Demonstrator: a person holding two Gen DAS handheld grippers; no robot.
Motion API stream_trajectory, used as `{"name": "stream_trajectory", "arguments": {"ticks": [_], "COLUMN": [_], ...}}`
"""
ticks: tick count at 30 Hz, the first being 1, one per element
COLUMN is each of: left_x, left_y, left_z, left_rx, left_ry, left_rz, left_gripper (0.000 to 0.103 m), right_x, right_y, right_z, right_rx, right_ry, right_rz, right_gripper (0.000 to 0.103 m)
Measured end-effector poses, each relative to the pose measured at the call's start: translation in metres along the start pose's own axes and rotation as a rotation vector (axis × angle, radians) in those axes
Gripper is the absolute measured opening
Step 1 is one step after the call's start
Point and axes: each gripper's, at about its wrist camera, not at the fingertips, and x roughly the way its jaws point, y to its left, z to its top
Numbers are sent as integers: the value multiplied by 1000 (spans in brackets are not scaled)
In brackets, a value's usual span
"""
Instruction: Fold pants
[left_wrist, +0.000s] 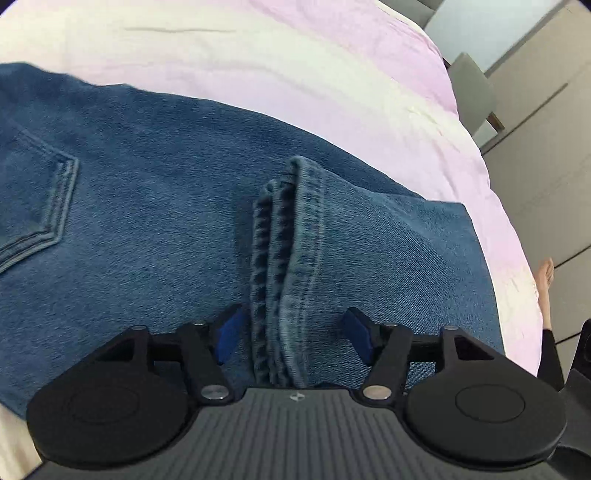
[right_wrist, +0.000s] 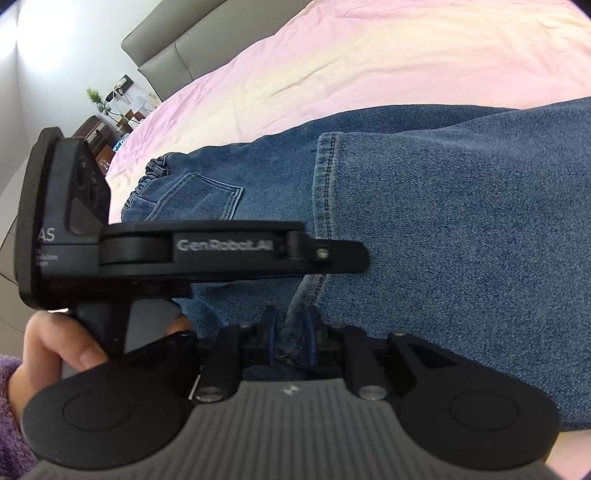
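Left gripper (left_wrist: 291, 336) nearest: jaws wide, hem (left_wrist: 284, 258) between the pads, untouched. Jeans (left_wrist: 155, 206) lie on the pink bedsheet (left_wrist: 332, 74), legs folded up beside the back pocket (left_wrist: 33, 206). Right gripper (right_wrist: 290, 332) narrow, pinching hem edge. Advice: lay hems level before letting go. Legible: "GenRobot.AI", "AS".

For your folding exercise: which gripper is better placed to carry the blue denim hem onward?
Probably the right gripper: its jaws are closed on the blue denim jeans' hem edge. The left gripper stands open, its blue pads clear of the hem between them.
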Motion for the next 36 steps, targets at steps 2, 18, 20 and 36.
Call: {"name": "stream_trajectory", "arguments": {"ticks": [2, 18, 20, 36], "left_x": [3, -69, -43, -11], "left_y": [-10, -49, -32, 12], "left_z": [-3, 7, 7, -11], "left_rx": [50, 230, 201, 123], "left_ry": [-12, -207, -130, -68], "left_rz": [52, 112, 142, 88], "left_gripper": [56, 14, 14, 23], "right_x": [1, -127, -141, -60], "right_y": [-1, -45, -60, -147], "right_z": [-1, -10, -6, 92], "right_rx": [-7, -82, -87, -167], "right_ry": [-11, -238, -248, -141], "right_rz": [7, -210, -286, -472], "right_gripper": [15, 42, 40, 0]}}
